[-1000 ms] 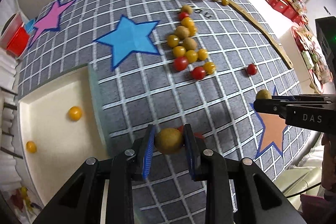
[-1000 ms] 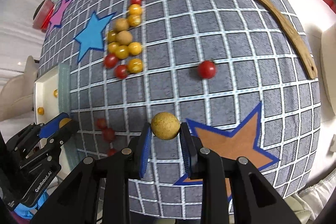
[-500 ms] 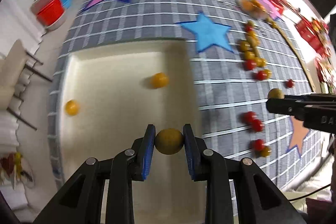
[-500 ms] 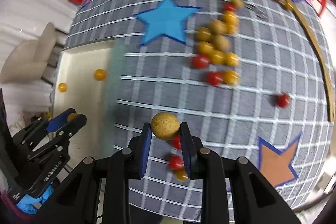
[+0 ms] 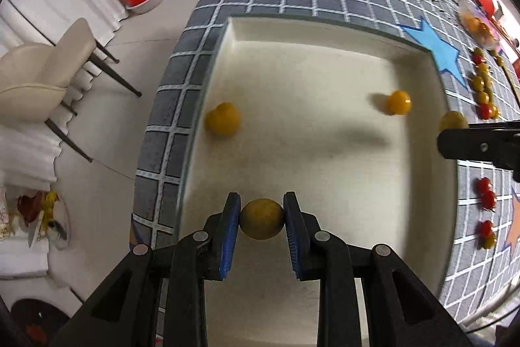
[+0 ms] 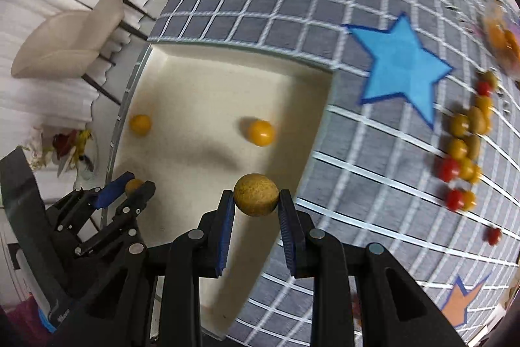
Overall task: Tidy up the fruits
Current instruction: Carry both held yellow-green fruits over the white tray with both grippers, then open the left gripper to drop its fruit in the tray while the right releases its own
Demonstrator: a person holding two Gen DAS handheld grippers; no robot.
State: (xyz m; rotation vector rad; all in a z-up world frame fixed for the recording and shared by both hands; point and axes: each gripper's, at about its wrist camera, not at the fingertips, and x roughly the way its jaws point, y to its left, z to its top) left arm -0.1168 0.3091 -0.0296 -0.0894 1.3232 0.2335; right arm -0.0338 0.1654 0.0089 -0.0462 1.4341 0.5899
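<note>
My left gripper is shut on a round brownish-yellow fruit and holds it over the near part of a cream square tray. My right gripper is shut on a similar tan fruit, above the tray's right edge. Two yellow fruits lie in the tray. The right gripper also shows in the left wrist view, and the left gripper in the right wrist view.
A cluster of red and yellow fruits lies on the grey checked cloth right of the tray, near a blue star. More red fruits sit nearer. A clear bowl of fruit stands far right. A beige chair is left of the table.
Both grippers have swung left with their fruits, from over the cloth to over the tray. The tray now fills both views and the fruit cluster has shifted to the right.
</note>
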